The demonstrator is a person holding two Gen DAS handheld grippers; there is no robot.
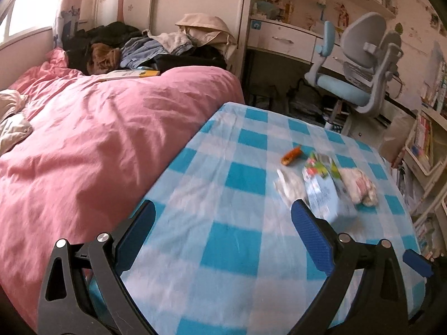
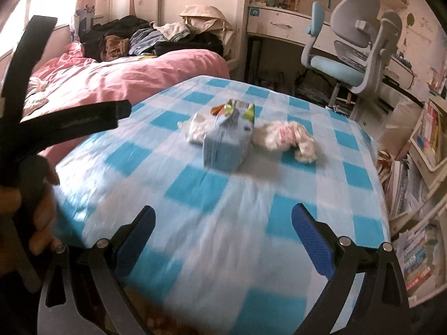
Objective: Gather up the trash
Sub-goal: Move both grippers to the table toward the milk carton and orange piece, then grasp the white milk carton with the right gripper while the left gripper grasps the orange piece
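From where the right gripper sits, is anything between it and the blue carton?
Nothing visible: only bare checked cloth lies between the open right gripper and the blue carton.

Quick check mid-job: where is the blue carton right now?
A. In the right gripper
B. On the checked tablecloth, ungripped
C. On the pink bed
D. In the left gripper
B: the carton lies on the tablecloth, ahead of the open right gripper and left gripper.

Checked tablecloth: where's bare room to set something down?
Free: the near half of the checked tablecloth, between the jaws and the carton, plus the strip along the pink duvet. Crowded: the far right cluster around the carton, crumpled wrapper and orange scrap.
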